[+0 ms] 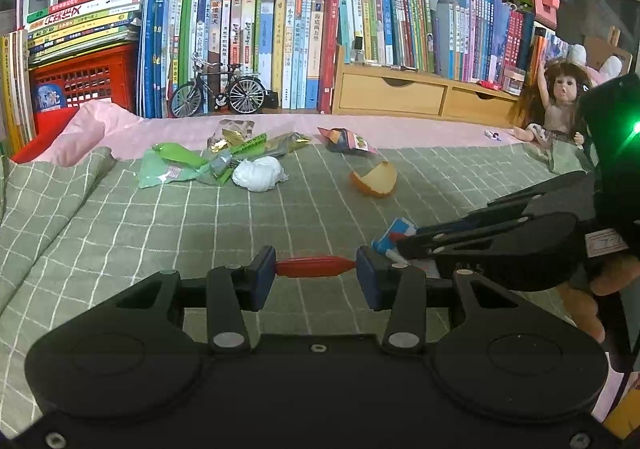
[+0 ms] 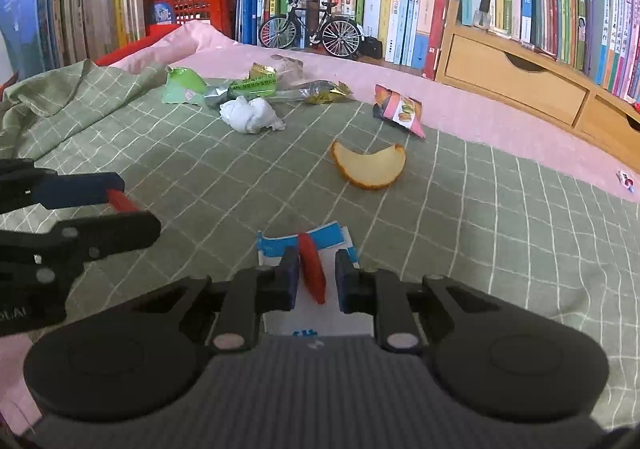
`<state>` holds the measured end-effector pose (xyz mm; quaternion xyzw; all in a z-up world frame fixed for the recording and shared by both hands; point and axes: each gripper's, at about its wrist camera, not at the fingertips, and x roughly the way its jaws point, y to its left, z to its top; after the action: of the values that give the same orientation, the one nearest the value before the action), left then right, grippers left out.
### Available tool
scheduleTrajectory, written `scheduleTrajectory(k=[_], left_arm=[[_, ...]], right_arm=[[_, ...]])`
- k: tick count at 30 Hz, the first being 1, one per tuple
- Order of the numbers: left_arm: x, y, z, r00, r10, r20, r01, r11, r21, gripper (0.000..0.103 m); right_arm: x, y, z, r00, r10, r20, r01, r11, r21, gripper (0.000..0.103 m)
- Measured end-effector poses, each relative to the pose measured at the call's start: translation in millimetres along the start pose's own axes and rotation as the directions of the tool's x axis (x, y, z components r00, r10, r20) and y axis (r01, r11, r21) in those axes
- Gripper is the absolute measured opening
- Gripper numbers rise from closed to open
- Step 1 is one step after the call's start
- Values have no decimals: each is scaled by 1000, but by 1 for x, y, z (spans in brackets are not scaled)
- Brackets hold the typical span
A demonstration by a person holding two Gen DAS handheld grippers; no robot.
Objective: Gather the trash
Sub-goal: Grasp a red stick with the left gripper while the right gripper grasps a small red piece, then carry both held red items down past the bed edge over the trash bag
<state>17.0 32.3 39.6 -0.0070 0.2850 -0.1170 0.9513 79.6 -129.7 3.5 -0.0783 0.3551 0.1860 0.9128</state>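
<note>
The red wrapper strip (image 1: 316,266) spans my left tool (image 1: 316,269), its ends touching both pads, so the tool is pinching it. My right tool (image 2: 317,277) stands narrowly spread around a red piece (image 2: 312,269) above the blue-and-white wrapper (image 2: 308,245) on the green checked bedcover (image 2: 480,249). I judge collection barely begun: the fruit peel (image 2: 370,169), crumpled tissue (image 2: 252,115), green wrappers (image 2: 184,89) and snack packet (image 2: 400,111) remain. Only the left view shows the doll (image 1: 556,109); only the right shows the wrapper's printed underside.
</note>
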Motion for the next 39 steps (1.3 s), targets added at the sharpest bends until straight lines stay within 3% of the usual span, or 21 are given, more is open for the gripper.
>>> scheduleTrajectory(k=[5, 14, 25, 31, 39], left_arm=[[-6, -6, -3, 1000, -14, 8, 14, 1000, 7, 42], [-42, -24, -18, 998, -59, 38, 58, 998, 22, 42], [-105, -53, -66, 988, -146, 46, 145, 989, 41, 42], [-132, -66, -95, 980, -199, 4, 198, 979, 47, 42], [-154, -76, -140, 973, -225, -49, 227, 973, 37, 42]], right_arm=[[-17, 5, -6, 1000, 0, 26, 0, 1000, -20, 12], [-75, 6, -28, 995, 73, 74, -77, 996, 45, 12], [-145, 4, -88, 988, 118, 98, -133, 978, 163, 12], [-171, 7, -133, 988, 116, 99, -139, 954, 266, 12], [-188, 14, -184, 991, 130, 37, -134, 923, 362, 12]])
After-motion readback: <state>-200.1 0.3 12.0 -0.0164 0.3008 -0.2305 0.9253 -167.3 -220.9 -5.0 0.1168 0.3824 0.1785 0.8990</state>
